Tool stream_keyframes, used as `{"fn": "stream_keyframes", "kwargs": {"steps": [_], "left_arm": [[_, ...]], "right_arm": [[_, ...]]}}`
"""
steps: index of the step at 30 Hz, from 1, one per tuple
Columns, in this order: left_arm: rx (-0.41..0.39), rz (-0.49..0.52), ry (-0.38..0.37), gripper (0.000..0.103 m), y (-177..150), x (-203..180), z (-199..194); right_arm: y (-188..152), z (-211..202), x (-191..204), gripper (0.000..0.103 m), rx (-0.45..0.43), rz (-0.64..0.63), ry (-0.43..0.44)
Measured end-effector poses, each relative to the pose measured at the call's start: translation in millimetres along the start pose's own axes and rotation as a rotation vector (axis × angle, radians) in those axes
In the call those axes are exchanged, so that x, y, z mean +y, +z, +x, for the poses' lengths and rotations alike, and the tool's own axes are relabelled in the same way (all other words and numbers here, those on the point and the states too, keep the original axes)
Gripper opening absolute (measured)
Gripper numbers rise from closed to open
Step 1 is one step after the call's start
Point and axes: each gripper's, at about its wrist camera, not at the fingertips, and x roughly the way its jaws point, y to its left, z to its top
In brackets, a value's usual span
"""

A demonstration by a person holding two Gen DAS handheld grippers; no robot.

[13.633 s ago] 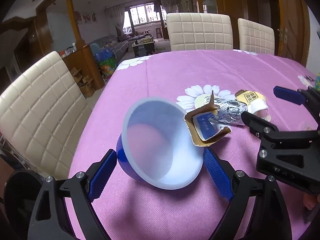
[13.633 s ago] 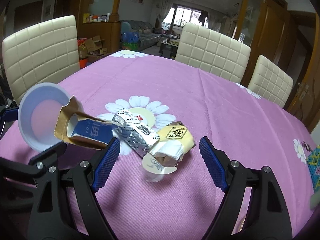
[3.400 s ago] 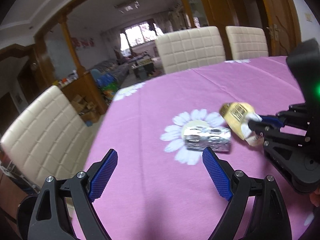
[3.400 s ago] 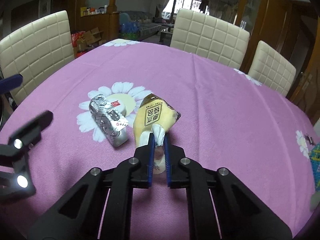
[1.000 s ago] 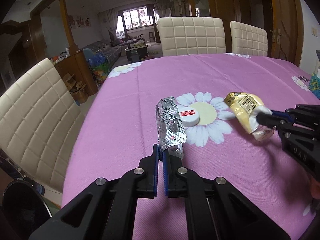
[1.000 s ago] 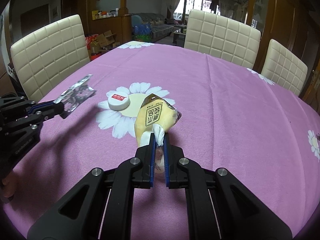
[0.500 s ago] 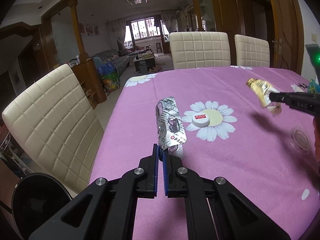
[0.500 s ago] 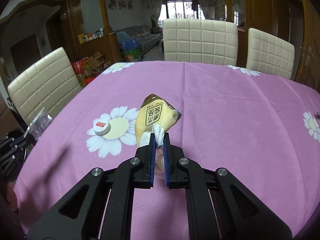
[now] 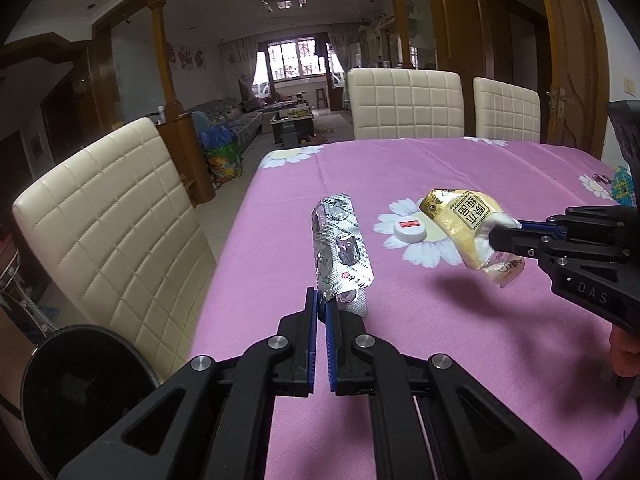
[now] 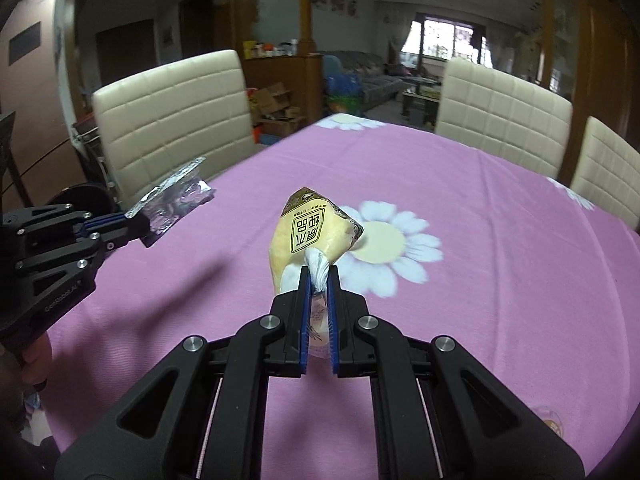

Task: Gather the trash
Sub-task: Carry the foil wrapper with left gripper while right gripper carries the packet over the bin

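My left gripper (image 9: 321,305) is shut on a silver foil blister pack (image 9: 339,249) and holds it upright above the purple tablecloth (image 9: 440,360), near the table's left edge. My right gripper (image 10: 318,276) is shut on a yellow snack wrapper (image 10: 308,236) with a white crumpled end, held in the air over the table. In the left wrist view the right gripper (image 9: 496,236) and wrapper (image 9: 466,220) hang to the right. In the right wrist view the left gripper (image 10: 136,220) and foil pack (image 10: 176,196) are at the left. A white bottle cap (image 9: 409,229) lies on a daisy print.
A black round bin (image 9: 80,384) stands on the floor left of the table, beside a cream padded chair (image 9: 108,216). Two more cream chairs (image 9: 404,104) stand at the far side. A clear plastic lid (image 10: 548,420) lies near the table's right front edge.
The right gripper has swung left with the yellow wrapper, coming closer to the left gripper. The left gripper still holds the foil pack near the table's left edge.
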Motion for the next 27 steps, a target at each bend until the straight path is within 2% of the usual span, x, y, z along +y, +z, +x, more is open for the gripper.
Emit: {"fn": "stream_keyframes", "kwargs": {"steps": [4,7,16,27], "left_arm": [[-0.008,-0.012,0.057,0.004,-8.8,18.8,-11.5],[-0.018,-0.017,0.139,0.004,-19.1,37.0,-21.4],[-0.002,-0.094,0.307,0.004,-45.5,93.8,-42.5],[0.033,-0.224,0.401,0.005,-67.2,141.8,-50.1]], "right_arm": [[6.5,5.1,26.5,0.008,0.002,-0.041,0.029],[11.2,11.7,56.2,0.008,0.011,-0.083,0.063],[26.9,26.7,144.7,0.009,0.014,-0.198,0.168],[38.1,33.7,206.3,0.009,0.012,-0.287,0.242]]}}
